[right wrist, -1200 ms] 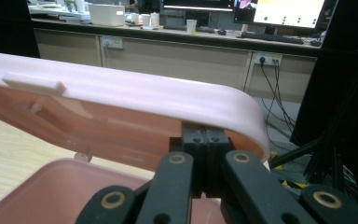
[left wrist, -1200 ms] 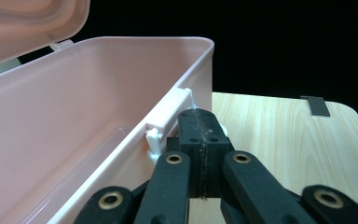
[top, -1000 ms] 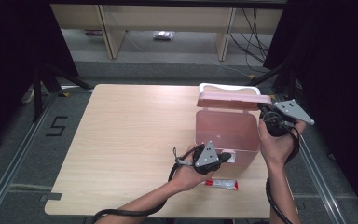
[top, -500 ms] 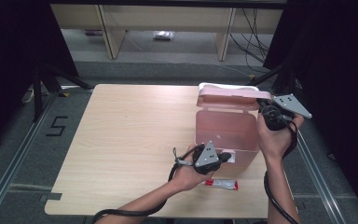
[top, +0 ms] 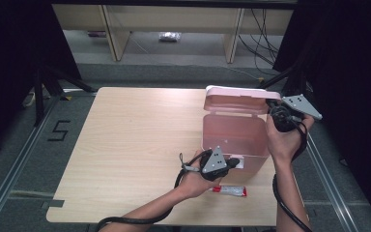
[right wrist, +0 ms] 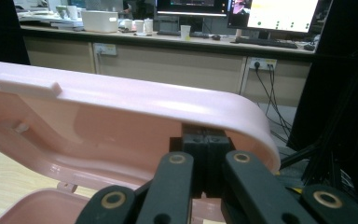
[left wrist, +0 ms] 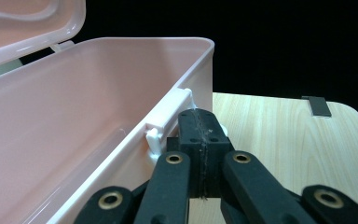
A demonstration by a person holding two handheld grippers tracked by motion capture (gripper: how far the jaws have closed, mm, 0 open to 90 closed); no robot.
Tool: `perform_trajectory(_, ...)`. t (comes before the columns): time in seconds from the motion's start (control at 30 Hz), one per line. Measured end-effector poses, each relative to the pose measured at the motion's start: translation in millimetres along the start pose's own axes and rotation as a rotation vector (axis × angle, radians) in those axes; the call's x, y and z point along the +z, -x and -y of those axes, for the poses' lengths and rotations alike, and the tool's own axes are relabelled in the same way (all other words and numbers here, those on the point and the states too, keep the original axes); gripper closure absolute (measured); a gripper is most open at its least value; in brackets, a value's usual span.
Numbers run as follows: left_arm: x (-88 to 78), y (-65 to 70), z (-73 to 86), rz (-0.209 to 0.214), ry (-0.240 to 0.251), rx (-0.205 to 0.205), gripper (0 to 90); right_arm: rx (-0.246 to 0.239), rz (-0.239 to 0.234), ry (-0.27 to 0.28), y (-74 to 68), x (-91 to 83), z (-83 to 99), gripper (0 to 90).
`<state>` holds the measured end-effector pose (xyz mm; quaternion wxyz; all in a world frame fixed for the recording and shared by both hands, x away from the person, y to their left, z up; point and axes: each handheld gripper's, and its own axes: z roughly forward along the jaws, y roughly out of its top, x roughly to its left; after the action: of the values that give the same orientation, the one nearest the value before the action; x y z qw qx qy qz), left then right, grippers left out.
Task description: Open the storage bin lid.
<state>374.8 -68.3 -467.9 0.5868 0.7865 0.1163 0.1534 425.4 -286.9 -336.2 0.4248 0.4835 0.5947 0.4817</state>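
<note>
Pink plastic box on counter: light, stiff, slippery. Left gripper pressed together at latch; right gripper pressed together under lid rim.

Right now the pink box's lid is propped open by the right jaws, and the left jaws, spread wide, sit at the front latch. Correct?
Not quite: the left gripper is shut, its jaws pressed together against the white latch, as the left gripper view shows. The rest holds: the right gripper sits under the open lid of the pink box.

Lab or office workroom, long bench with monitors, cups, wall sockets, trailing cables
</note>
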Motion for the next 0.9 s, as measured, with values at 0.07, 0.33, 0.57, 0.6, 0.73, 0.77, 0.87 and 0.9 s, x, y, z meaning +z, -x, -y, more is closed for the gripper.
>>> perform_trajectory(0.07,0.0,0.0,0.0,0.000,0.000,0.000,89.8,-0.008,-0.005,0.003,0.4,2.4,-0.4,90.0)
perform_trajectory(0.33,0.0,0.0,0.1,0.000,0.000,0.001,89.8,-0.022,0.010,-0.003,-0.1,7.0,0.3,90.0)
perform_trajectory(0.57,0.1,0.0,-0.1,-0.001,0.000,-0.001,89.7,-0.015,0.009,-0.007,-0.2,11.8,-1.0,90.0)
perform_trajectory(0.6,0.1,0.1,-0.1,-0.001,-0.001,-0.001,89.8,-0.016,0.007,-0.011,-0.2,12.0,-1.3,90.0)
perform_trajectory(0.73,0.1,0.0,-0.2,-0.001,-0.002,0.000,89.7,-0.020,0.021,-0.014,0.1,14.3,-2.4,90.0)
perform_trajectory(0.77,0.1,0.0,-0.2,-0.001,-0.001,-0.001,89.7,-0.021,0.013,-0.011,0.1,16.0,-2.5,90.0)
perform_trajectory(0.87,0.1,0.1,-0.1,-0.001,-0.001,-0.001,89.7,-0.014,0.022,-0.016,-0.8,18.0,-2.5,90.0)
perform_trajectory(0.9,0.1,0.1,-0.1,-0.001,-0.001,0.000,89.7,-0.018,0.020,-0.017,-0.7,18.8,-2.6,90.0)
